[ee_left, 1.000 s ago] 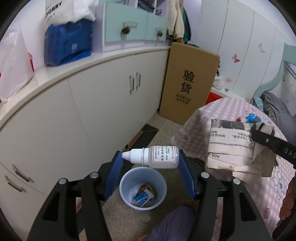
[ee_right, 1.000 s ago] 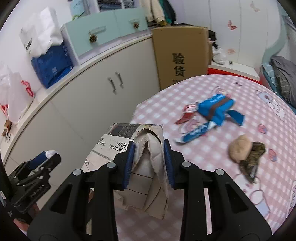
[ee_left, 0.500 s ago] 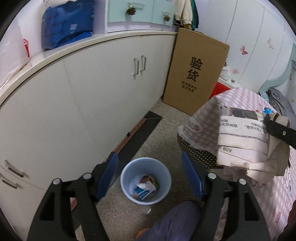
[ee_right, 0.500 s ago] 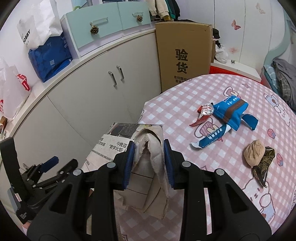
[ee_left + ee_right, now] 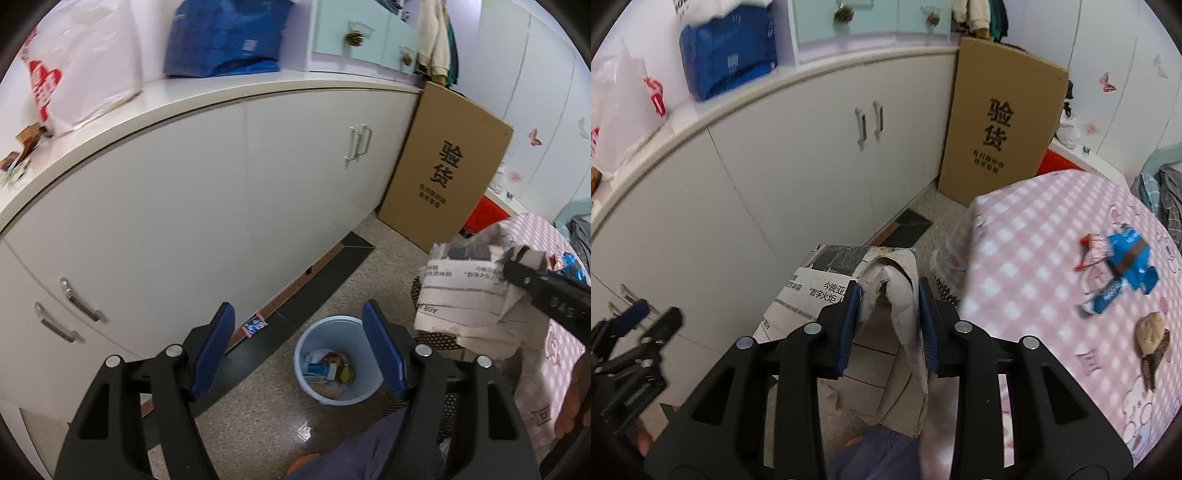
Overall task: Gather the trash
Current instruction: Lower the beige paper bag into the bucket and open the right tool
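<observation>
- The left gripper [image 5: 299, 350] hangs above the floor with its blue fingers [image 5: 212, 350] spread wide and nothing between them.
- Just past those fingers, a pale blue bin [image 5: 334, 360] stands on the floor with wrappers and scraps inside.
- The right gripper [image 5: 886, 317] is clenched on a folded newspaper [image 5: 812, 291], gripping its torn, crumpled edge, held off the edge of the table.
- To the right, the pink checked table [image 5: 1034, 258] carries a blue wrapper [image 5: 1126, 269] and, nearer, a crumpled brown scrap [image 5: 1150, 328].
- Farther back, a cardboard box [image 5: 443, 173] leans against the white cabinets [image 5: 184, 221].
</observation>
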A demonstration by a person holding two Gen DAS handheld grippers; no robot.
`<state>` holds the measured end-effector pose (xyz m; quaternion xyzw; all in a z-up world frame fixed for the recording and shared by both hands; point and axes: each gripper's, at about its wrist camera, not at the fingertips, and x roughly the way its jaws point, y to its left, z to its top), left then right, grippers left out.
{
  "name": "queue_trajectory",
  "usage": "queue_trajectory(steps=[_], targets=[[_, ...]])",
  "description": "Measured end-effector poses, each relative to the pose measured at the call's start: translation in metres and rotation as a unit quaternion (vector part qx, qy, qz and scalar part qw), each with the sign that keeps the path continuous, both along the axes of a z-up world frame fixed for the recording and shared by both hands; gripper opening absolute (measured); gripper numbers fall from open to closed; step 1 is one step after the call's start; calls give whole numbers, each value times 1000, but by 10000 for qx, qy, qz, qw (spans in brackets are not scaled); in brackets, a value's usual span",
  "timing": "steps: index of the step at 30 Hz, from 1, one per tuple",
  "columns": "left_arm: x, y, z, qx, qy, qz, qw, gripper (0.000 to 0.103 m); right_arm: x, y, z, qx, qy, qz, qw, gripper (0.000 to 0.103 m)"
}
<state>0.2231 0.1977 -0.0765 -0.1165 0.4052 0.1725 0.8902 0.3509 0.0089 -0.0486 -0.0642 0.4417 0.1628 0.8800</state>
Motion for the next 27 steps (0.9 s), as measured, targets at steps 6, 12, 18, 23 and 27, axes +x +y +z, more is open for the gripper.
queue_trajectory(steps=[6, 12, 18, 23, 27], targets=[[-2, 11, -7, -38, 79, 122, 9999, 70, 16, 21, -24, -59, 304, 104, 9995, 58], [0, 12, -18, -59, 206, 110, 9997, 70, 22, 31, -40, -168, 403, 336, 9985, 82], [-1, 9, -22, -85, 229, 80, 9997, 70, 25, 30, -42, -146, 493, 322, 9982, 82], [-2, 6, -18, -45, 215, 97, 9997, 70, 15, 29, -35, -78, 442, 431, 9981, 82], [-4, 5, -10, 34, 177, 133, 9997, 70, 6, 27, -27, 13, 373, 488, 9981, 82]])
